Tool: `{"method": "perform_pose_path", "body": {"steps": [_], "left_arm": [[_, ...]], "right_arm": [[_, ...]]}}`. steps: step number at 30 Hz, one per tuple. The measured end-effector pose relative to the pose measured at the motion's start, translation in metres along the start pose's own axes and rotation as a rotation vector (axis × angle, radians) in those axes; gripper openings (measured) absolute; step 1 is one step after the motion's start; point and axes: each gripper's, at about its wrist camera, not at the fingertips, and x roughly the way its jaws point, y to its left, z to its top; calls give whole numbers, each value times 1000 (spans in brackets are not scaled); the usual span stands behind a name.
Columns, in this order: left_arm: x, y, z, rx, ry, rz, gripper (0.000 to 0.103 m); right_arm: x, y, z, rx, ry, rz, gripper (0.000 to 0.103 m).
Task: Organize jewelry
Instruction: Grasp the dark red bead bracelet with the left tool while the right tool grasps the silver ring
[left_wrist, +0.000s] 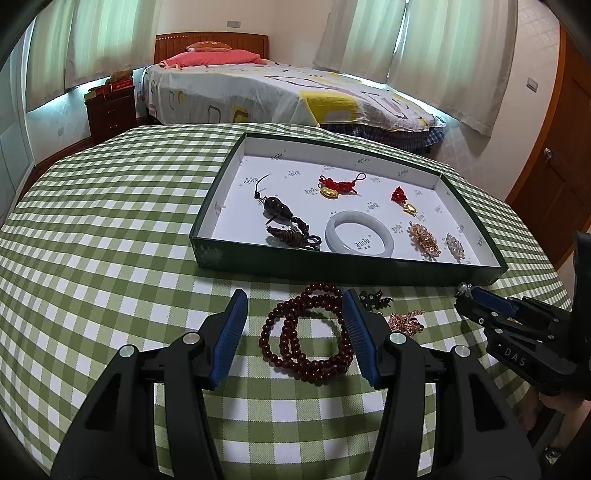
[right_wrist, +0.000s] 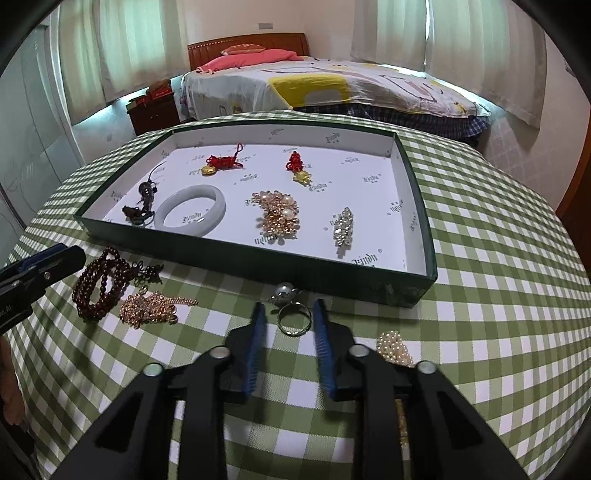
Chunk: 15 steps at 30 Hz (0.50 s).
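Right wrist view: the right gripper (right_wrist: 289, 325) points down at the worktop (right_wrist: 498, 258), its blue pads (right_wrist: 258, 332) narrowly apart and flanking a silver ring (right_wrist: 294, 320) that lies flat on the checked cloth. The band sits between the two pads, slightly toward the tips; no pad visibly presses on it, so it is judged bracketed rather than clamped. The ring's pearl head (right_wrist: 284, 290) points away from the gripper, toward the near wall of the green tray (right_wrist: 258, 260), so the ring's long axis runs along the gripper's line of sight and the pads would close across the band. A pearl cluster (right_wrist: 393, 347) lies just right of the right-hand pad, apart from the ring.

Beyond the ring, the tray's near wall stands directly ahead; inside it are a jade bangle (right_wrist: 192, 210), a gold bead piece (right_wrist: 277, 214), a crystal brooch (right_wrist: 343, 225) and two red-knotted charms (right_wrist: 221, 164). Bare floor remains at the tray's near right corner, the likeliest place for the ring.

Left wrist view: the left gripper (left_wrist: 295, 314) hovers with its pads well apart over a coil of dark red beads (left_wrist: 303, 332), which lies near the worktop's front edge, its loops between the two pads. A gold chain (left_wrist: 404, 321) lies just right of it. The right gripper is the nearer to the ring; the left is well apart from it.
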Motion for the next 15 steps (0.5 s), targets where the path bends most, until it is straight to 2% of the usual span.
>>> {"method": "perform_pose_path", "body": {"steps": [15], "left_arm": [[7,-5,-7,0,24,-18,54]], "right_arm": [[-20,3,-13,13,-20,21,19]]}}
